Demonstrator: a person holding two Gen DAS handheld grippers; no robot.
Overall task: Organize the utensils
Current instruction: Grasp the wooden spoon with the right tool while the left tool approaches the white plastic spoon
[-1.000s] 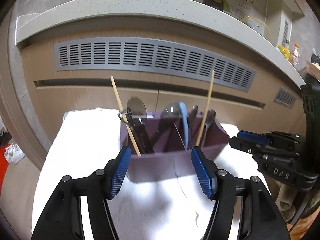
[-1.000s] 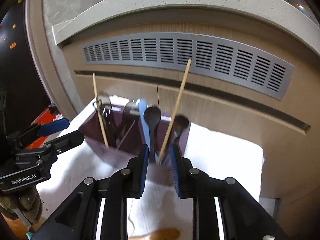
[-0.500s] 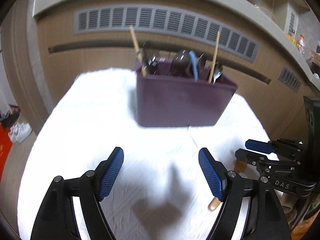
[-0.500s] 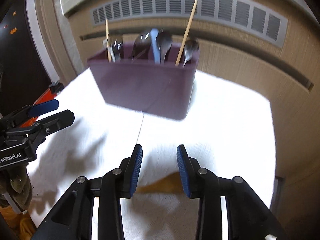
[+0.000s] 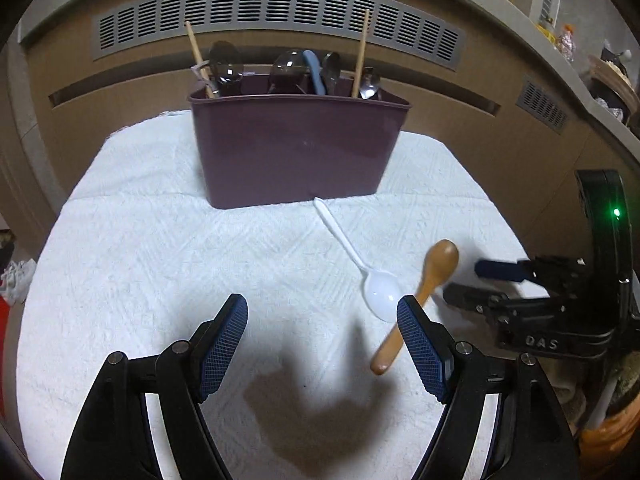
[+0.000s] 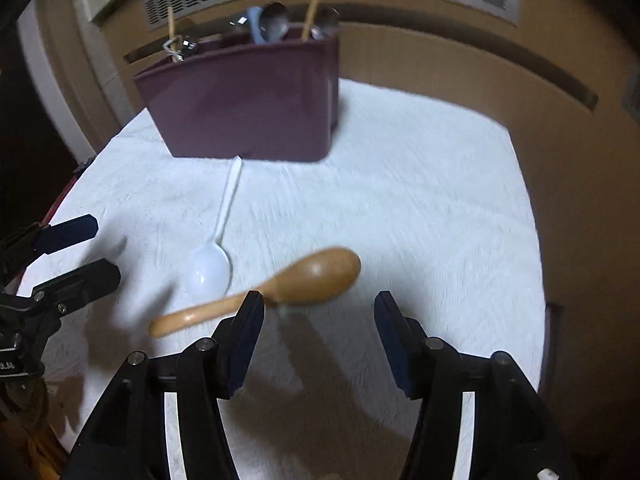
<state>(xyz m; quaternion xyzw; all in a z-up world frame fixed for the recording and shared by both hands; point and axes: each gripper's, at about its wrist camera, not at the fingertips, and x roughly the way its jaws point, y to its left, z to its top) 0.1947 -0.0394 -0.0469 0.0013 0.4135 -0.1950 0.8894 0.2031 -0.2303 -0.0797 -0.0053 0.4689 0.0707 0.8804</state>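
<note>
Right wrist view: right claw [image 6: 319,340] opening, empty, approaching wooden spoon [image 6: 280,288] on tabletop [image 6: 420,208]; left claw [image 5: 322,344] spread, empty. Next: straddle spoon, pinch it.

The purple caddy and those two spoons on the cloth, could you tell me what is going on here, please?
A person with a gripper in each hand is sorting utensils. The purple caddy already holds chopsticks and several spoons. A white plastic spoon and a wooden spoon lie on the white cloth in front of it. The right gripper hangs close over the wooden spoon, its jaws opening, nothing between them. The left gripper is open and empty.
</note>
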